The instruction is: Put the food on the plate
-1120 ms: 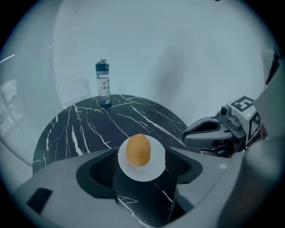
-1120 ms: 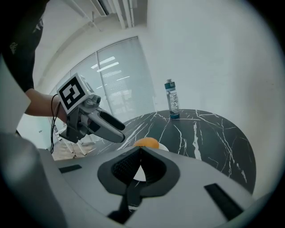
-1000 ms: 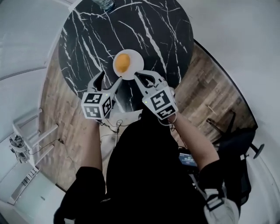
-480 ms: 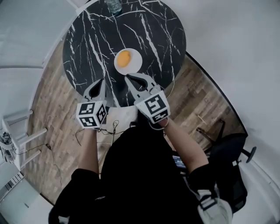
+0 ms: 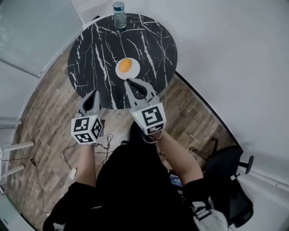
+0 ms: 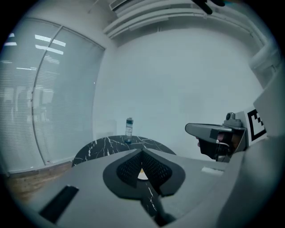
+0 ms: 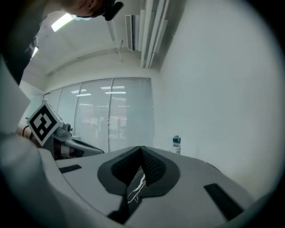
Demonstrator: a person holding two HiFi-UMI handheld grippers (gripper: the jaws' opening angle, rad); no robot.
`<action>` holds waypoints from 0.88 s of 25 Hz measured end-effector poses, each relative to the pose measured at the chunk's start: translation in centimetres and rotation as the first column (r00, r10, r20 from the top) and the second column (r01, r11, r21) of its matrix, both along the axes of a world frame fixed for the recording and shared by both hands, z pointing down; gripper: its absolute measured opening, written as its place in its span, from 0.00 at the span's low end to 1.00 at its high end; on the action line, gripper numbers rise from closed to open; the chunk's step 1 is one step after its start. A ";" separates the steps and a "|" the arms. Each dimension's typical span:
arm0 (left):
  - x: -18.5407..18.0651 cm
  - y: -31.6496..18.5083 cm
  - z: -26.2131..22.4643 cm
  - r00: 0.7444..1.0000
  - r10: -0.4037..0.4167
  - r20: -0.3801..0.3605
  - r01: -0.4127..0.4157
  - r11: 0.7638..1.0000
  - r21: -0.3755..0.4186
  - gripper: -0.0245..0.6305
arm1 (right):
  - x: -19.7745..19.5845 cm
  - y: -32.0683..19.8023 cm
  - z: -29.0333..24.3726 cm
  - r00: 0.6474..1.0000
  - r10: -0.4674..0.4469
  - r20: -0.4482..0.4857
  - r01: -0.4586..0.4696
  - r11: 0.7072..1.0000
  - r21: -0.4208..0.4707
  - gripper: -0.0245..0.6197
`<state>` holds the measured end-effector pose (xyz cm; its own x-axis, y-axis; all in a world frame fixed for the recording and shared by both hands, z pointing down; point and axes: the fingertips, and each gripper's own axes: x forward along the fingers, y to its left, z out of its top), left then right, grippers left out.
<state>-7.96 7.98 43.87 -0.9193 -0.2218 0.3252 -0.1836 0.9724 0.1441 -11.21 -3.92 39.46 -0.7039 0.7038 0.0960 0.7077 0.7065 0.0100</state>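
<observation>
An orange piece of food (image 5: pixel 126 65) lies on a small white plate (image 5: pixel 134 71) near the front of a round black marble table (image 5: pixel 153 40). Both grippers hang off the table's near edge, short of the plate. My left gripper (image 5: pixel 95 93) is shut and empty, its tips (image 6: pixel 142 151) meeting, with a sliver of the plate (image 6: pixel 142 175) showing below them. My right gripper (image 5: pixel 128 81) points at the plate from just below it; its jaws (image 7: pixel 141 148) are also closed on nothing. Each gripper shows in the other's view: the right gripper (image 6: pixel 209 131), the left gripper (image 7: pixel 75 144).
A water bottle (image 5: pixel 119 9) stands at the table's far edge, also in the gripper views as the bottle (image 6: pixel 129 129) and bottle (image 7: pixel 177 144). Wooden floor (image 5: pixel 49 113) surrounds the table, with cables (image 5: pixel 108 140) near the person's feet and an office chair (image 5: pixel 230 167) at lower right.
Both grippers have drawn back from the plate toward the person and off the table. The jaws, spread beside the plate a second ago, are now closed. The food stays on the plate.
</observation>
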 end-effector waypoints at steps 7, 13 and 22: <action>4.6 -1.0 -7.7 0.980 0.017 0.198 -0.004 0.998 -0.064 0.04 | 5.0 -2.4 -5.7 0.990 0.099 0.104 -0.095 0.995 -0.042 0.03; 6.5 -1.1 -12.9 0.962 -0.014 0.272 0.033 0.997 -0.065 0.04 | 7.1 -4.8 -12.2 0.975 0.147 0.166 -0.130 0.985 -0.112 0.03; 6.8 -4.2 -16.2 0.955 0.006 0.296 0.012 0.998 -0.060 0.04 | 8.2 -5.8 -17.7 0.946 0.127 0.299 -0.112 0.991 -0.067 0.03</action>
<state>-1.18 3.76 27.65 -0.9770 -0.2070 0.0507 -0.2060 0.9782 0.0249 -2.98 -9.75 21.77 -0.7737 0.6114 -0.1658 0.5874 0.7904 0.1736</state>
